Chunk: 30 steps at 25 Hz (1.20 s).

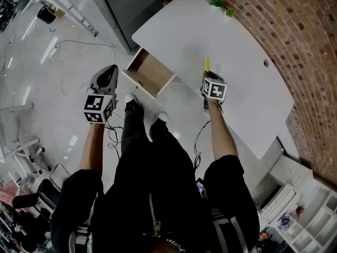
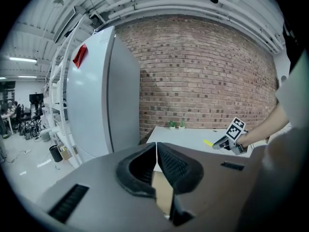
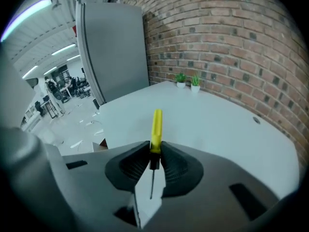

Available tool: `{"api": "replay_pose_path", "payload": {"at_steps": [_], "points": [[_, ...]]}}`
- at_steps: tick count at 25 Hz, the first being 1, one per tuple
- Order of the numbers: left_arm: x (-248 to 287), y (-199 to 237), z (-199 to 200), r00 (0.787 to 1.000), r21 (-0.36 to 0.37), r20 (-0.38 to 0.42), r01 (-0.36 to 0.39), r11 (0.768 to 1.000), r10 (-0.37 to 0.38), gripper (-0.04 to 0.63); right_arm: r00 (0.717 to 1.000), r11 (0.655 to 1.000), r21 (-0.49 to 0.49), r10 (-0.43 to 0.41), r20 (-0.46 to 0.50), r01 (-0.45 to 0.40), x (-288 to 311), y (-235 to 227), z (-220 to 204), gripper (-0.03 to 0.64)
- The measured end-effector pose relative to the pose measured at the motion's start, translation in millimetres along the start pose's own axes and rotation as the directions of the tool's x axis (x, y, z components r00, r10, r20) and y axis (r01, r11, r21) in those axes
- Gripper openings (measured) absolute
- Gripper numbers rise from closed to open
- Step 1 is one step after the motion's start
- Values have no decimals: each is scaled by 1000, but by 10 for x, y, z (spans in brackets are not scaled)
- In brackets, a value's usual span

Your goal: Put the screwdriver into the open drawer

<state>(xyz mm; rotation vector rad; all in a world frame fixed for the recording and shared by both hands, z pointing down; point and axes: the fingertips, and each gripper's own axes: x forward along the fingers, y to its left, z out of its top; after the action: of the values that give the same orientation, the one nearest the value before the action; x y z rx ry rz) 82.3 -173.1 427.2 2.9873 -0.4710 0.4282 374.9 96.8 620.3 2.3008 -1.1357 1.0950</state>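
The screwdriver [image 3: 156,124] has a yellow handle and a thin dark shaft. My right gripper [image 3: 154,151] is shut on it where handle and shaft meet, the handle sticking out forward over the white table [image 3: 217,124]. In the head view the right gripper [image 1: 207,75] hangs above the table, with the yellow handle [image 1: 207,64] past its tip. The open wooden drawer [image 1: 151,73] juts from the table's left edge. My left gripper [image 1: 109,73] hovers left of the drawer over the floor. Its pads [image 2: 169,166] touch, with nothing between them.
A tall grey cabinet [image 2: 96,95] stands left of the table against the brick wall [image 2: 203,71]. Two small plants [image 1: 221,3] sit at the table's far corner, and a cable hole [image 1: 266,63] is near the wall. Cables [image 1: 79,62] lie on the floor.
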Motion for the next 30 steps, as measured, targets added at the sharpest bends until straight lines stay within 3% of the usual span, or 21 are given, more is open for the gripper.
{"api": "replay_pose_path", "payload": {"at_steps": [8, 15, 23, 30], "points": [[-88, 30, 88, 997, -39, 53, -56, 998, 58, 28, 982, 980, -135, 159, 100, -145, -217, 480, 535, 81], [-209, 375, 13, 992, -58, 48, -112, 992, 115, 28, 953, 941, -220, 285, 99, -259, -26, 1282, 783, 81], [-311, 935, -105, 982, -93, 32, -181, 979, 184, 28, 909, 862, -339, 415, 47, -376, 252, 2271, 913, 81], [-309, 1255, -281, 975, -121, 16, -217, 969, 220, 28, 878, 777, -431, 471, -86, -459, 620, 2904, 594, 81]]}}
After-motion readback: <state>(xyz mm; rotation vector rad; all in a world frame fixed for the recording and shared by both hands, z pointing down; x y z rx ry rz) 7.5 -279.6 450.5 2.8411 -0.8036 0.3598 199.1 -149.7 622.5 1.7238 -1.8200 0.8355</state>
